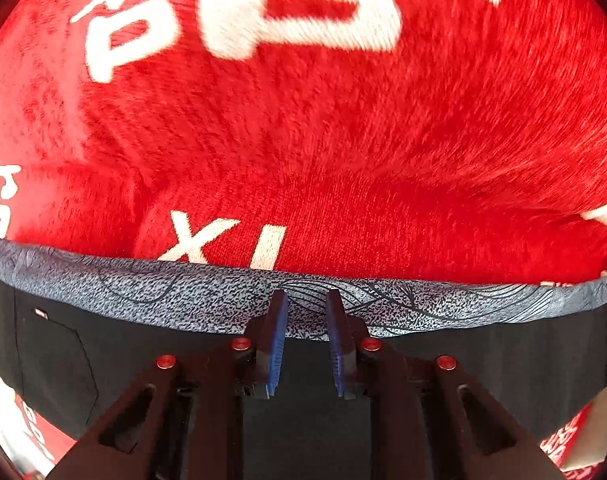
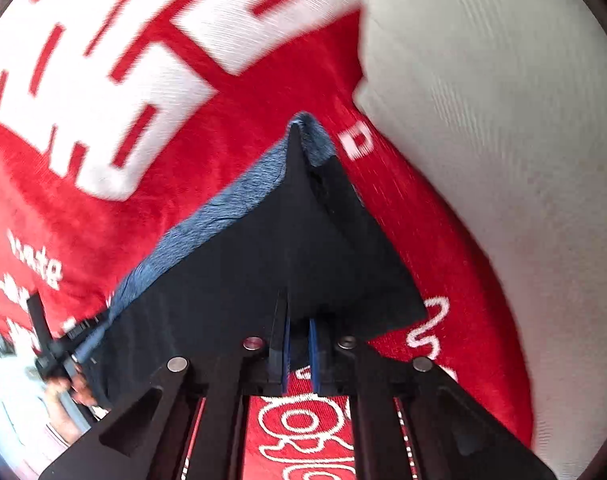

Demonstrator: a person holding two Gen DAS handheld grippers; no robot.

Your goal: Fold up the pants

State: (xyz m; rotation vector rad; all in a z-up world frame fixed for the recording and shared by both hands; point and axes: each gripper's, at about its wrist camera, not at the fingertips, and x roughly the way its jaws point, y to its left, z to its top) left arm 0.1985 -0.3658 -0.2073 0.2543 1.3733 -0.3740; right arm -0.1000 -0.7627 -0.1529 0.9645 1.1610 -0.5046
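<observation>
The pants (image 1: 103, 360) are black with a grey patterned waistband (image 1: 183, 292) and lie on a red blanket. In the left wrist view my left gripper (image 1: 306, 300) hovers over the waistband, its blue fingers (image 1: 277, 336) parted with nothing between them. In the right wrist view my right gripper (image 2: 297, 320) is shut on the edge of the black pants (image 2: 283, 248), which stretch away to a point where the waistband (image 2: 231, 204) shows. The left gripper (image 2: 55, 348) also shows at the far left of that view, at the pants' other end.
A red plush blanket (image 1: 303, 128) with white lettering covers the surface in both views (image 2: 103, 208). A white fabric surface (image 2: 503, 140) lies beyond the blanket on the right. A pocket seam (image 1: 83, 360) shows on the left of the pants.
</observation>
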